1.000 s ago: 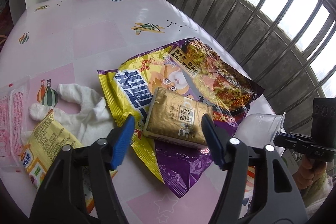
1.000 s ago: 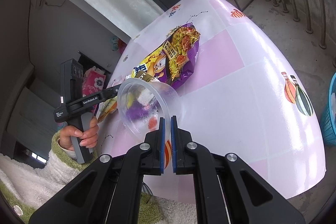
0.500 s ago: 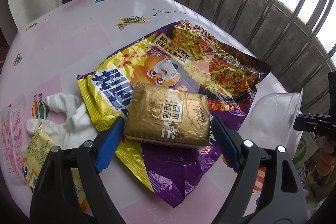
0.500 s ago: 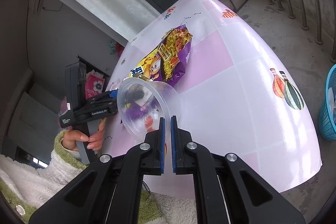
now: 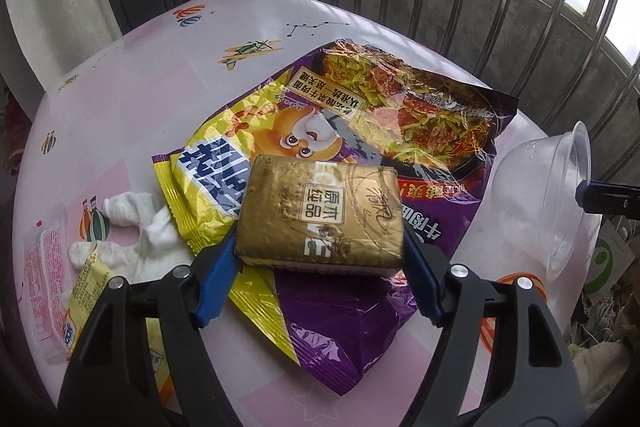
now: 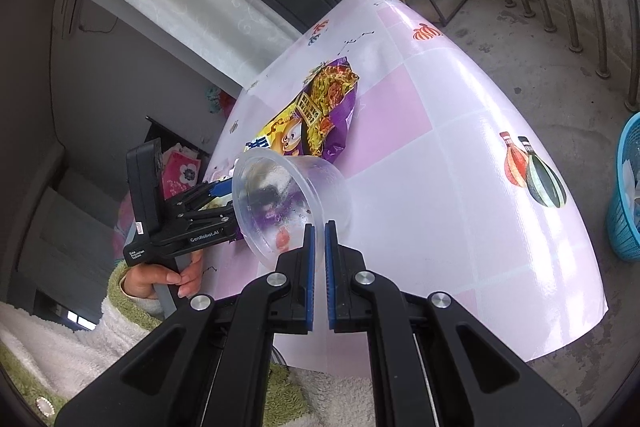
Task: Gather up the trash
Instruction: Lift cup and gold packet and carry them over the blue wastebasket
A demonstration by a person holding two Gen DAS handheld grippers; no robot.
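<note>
Between the blue pads of the left claw (image 5: pixel 320 279), whose jaws have just been closing, the gold packet (image 5: pixel 320 211) lies with its long axis spanning pad to pad atop the noodle bag (image 5: pixel 360 155), while the right claw (image 6: pixel 319 239) pinches the tub (image 6: pixel 288 203) beside it.

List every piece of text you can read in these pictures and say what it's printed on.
"GenRobot.AI": side of the left gripper.
"Data Acquisition System": small print on that gripper's handle, barely legible.
"原汁纯品": upside-down label on the gold packet; other marks on it unreadable.
Purple noodle bag: large Chinese characters, upside down and creased, not reliably readable.
Yellow wrapper and clear sachet: print too small.
</note>
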